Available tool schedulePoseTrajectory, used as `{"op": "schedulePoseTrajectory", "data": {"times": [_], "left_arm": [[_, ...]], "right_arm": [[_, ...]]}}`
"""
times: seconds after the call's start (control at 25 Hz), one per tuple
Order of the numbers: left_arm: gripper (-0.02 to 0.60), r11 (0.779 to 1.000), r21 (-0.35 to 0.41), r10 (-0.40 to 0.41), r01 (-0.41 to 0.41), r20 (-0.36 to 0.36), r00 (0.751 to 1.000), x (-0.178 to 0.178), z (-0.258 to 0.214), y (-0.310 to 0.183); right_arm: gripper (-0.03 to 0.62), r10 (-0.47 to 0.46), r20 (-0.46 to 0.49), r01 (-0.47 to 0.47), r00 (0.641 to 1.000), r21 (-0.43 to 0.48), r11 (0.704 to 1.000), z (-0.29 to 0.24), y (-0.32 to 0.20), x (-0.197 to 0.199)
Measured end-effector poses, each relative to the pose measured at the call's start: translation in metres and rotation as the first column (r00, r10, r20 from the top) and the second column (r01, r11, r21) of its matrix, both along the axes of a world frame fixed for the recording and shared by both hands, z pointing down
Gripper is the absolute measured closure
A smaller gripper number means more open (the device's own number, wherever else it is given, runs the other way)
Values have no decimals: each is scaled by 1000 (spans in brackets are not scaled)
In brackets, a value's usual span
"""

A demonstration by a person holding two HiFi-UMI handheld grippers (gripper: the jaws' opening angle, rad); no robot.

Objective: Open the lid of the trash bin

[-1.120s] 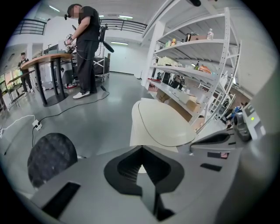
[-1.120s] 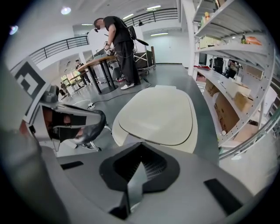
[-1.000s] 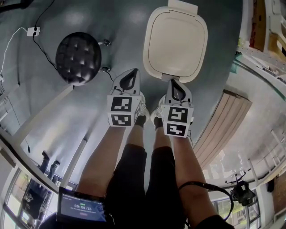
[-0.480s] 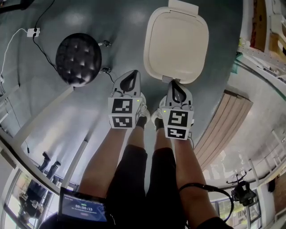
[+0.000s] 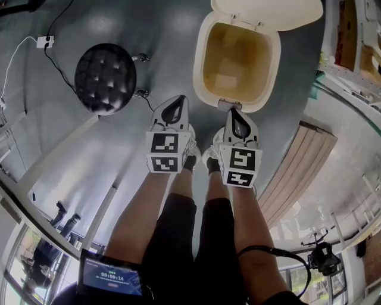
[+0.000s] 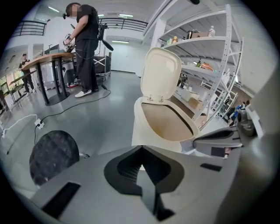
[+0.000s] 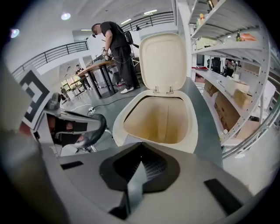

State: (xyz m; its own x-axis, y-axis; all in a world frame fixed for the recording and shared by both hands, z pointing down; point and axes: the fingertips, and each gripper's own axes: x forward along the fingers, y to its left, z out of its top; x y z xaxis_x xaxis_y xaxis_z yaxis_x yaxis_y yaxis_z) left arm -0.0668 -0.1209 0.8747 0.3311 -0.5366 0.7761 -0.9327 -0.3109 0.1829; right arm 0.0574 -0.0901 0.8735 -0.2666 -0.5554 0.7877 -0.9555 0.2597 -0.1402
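Where the head view looked down, the entries ran as follows. Left gripper (image 5: pixel 174 107): jaws pressed together, nothing between them, held level with the right gripper (image 5: pixel 236 119) and just beside it. Right gripper: jaws likewise closed and empty, tip just beside the grey pedal (image 5: pixel 229 105) at the near foot of the trash bin (image 5: pixel 200 65); whether they touched could not be told. Trash bin: cream, directly ahead of the right gripper, mouth uncovered, tan inside. Lid (image 5: pixel 268 12): raised, standing at the bin's far rim. Black tufted stool (image 5: pixel 105 77): ahead and to the left of the left gripper, on the grey floor (image 5: pixel 89 155). Wooden panel (image 5: pixel 297 167): to the right of the right gripper.

Left gripper view. Jaw tips met in a point, holding nothing. Bin ahead and slightly right of them, lid upright on its hinges at the far edge. Stool low to the left. White shelving (image 6: pixel 210 65) beyond the bin on the right. A person (image 6: pixel 85 48) stood at a table (image 6: pixel 48 59), far ahead to the left.

Right gripper view. Jaw tips together, empty. Open bin straight ahead and close, lid upright behind the opening. Left gripper off to the left. Shelving along the right.
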Motion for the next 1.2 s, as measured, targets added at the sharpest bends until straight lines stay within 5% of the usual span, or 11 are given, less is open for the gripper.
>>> {"op": "schedulePoseTrajectory", "data": {"times": [1.2], "left_arm": [[583, 997, 31, 69, -70, 27, 997, 12, -4, -7]], "right_arm": [[594, -119, -4, 119, 993, 1, 993, -2, -5, -8]]}}
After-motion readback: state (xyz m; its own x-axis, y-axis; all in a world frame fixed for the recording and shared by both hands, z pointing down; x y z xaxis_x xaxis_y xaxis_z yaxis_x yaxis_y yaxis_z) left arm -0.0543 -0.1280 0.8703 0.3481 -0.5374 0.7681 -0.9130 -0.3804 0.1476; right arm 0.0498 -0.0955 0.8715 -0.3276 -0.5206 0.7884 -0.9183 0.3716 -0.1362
